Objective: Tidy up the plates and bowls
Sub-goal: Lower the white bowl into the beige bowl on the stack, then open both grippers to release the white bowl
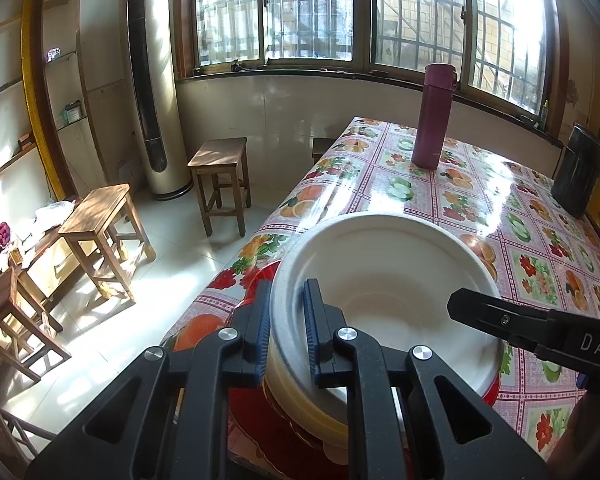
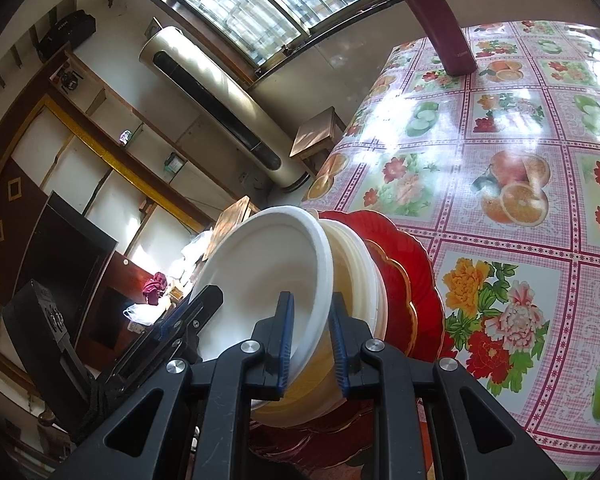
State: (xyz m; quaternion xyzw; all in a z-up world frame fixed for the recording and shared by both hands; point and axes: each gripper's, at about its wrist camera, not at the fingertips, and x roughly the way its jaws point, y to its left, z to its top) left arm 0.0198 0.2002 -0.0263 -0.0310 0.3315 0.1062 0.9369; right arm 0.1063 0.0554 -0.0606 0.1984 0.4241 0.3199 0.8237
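Note:
A white bowl (image 1: 388, 264) tops a stack of cream bowls (image 1: 296, 404) that rests on a red plate (image 1: 260, 276) at the table's near corner. My left gripper (image 1: 288, 320) is shut on the white bowl's left rim, one blue pad inside and one outside. In the right wrist view the white bowl (image 2: 260, 264) leans off the cream bowls (image 2: 364, 264) and the red plate (image 2: 404, 280). My right gripper (image 2: 312, 334) is shut on the opposite rim. One of its fingers (image 1: 484, 314) reaches in from the right in the left wrist view.
The table (image 1: 420, 184) has a glossy fruit-and-flower cloth. A purple flask (image 1: 434, 116) stands near its far end and a dark container (image 1: 578, 172) at the right edge. Wooden stools (image 1: 100, 220) and a tall tower air conditioner (image 1: 152, 88) stand on the floor to the left.

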